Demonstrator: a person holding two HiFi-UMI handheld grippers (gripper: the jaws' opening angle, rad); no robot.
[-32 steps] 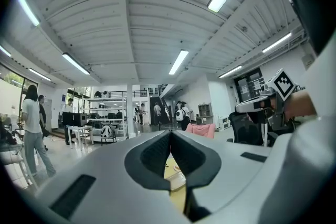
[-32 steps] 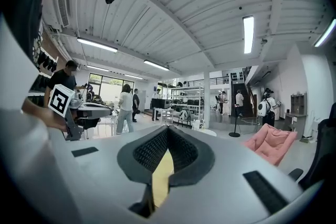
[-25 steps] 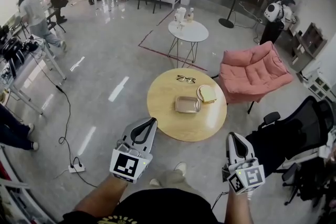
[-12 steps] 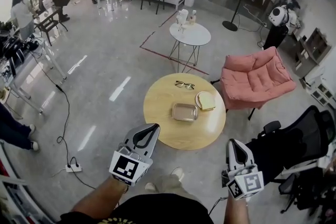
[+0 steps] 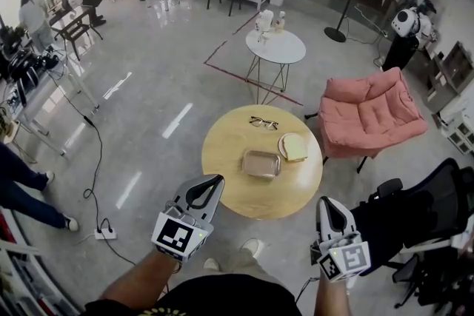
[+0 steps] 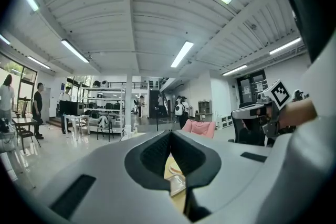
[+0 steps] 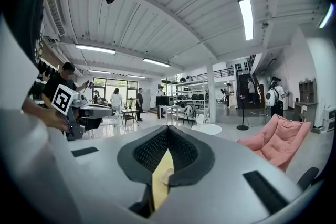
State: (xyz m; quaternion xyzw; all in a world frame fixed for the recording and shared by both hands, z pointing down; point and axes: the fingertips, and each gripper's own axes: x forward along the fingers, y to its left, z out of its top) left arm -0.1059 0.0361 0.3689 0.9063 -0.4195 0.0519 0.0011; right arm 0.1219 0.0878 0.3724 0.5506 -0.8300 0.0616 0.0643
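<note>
Left tool [image 5: 214, 179], right tool [image 5: 326, 200] closed, empty; shiny, apparently metal tray [image 5: 261, 163] on round table [image 5: 227, 152]

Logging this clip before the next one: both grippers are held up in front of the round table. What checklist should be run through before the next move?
1. Left gripper empty: ok, jaws together with nothing between them.
2. Right gripper empty: ok, jaws together with nothing between them.
3. Jaws apart for a grasp: not ok, both are shut.
4. Metal tray, slice of bread and glasses free to reach: ok, each lies apart on the round table.
5. Grippers over the table: not ok, the head view shows both short of its near edge.
</note>
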